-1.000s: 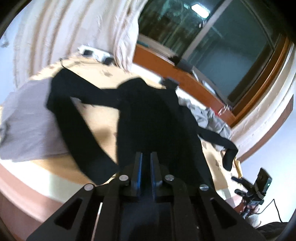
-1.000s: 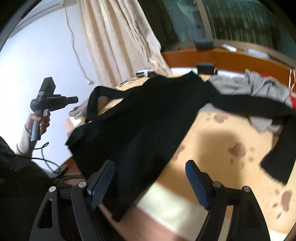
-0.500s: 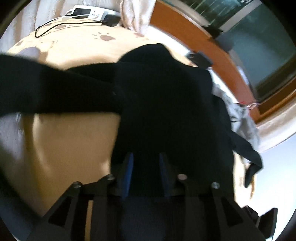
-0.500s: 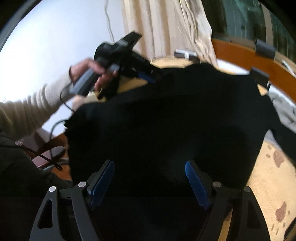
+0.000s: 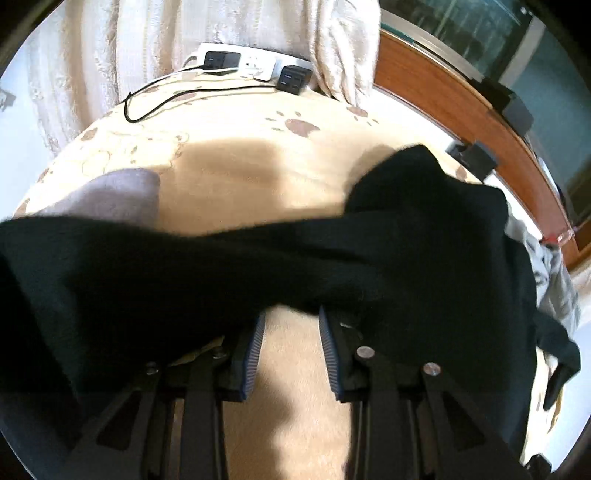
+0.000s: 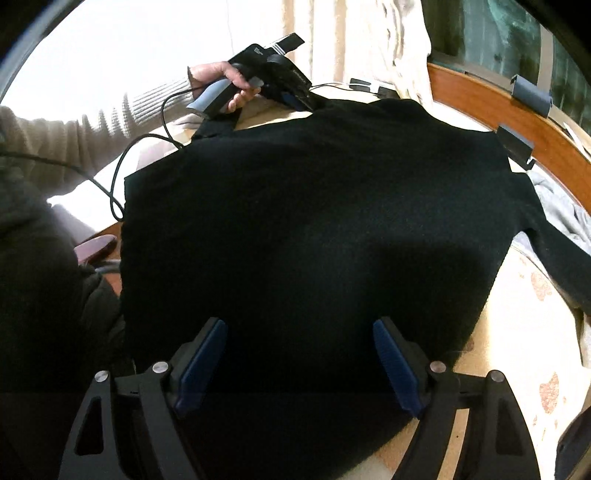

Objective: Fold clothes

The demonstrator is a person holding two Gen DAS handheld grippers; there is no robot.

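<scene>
A black long-sleeved sweater point(image 6: 314, 221) lies spread on the cream paw-print bed cover point(image 5: 236, 173). In the left wrist view its sleeve point(image 5: 184, 266) drapes across in front of my left gripper point(image 5: 291, 347), whose jaws stand slightly apart with only bed cover between them; the cloth covers the fingertips. My right gripper point(image 6: 299, 354) is wide open just above the sweater's lower body, holding nothing. The left gripper also shows in the right wrist view point(image 6: 280, 88), in a hand at the sweater's far left shoulder.
A grey garment point(image 5: 110, 195) lies at the left, and a grey crumpled garment point(image 5: 550, 273) at the right. A power strip with chargers point(image 5: 251, 66) and a cable sit by the curtain point(image 5: 229, 29). A wooden sill point(image 5: 461, 107) runs behind.
My left gripper opened and let go of the sweater, and the sleeve now lies across the bed. My right gripper moved in over the sweater's body and stayed open.
</scene>
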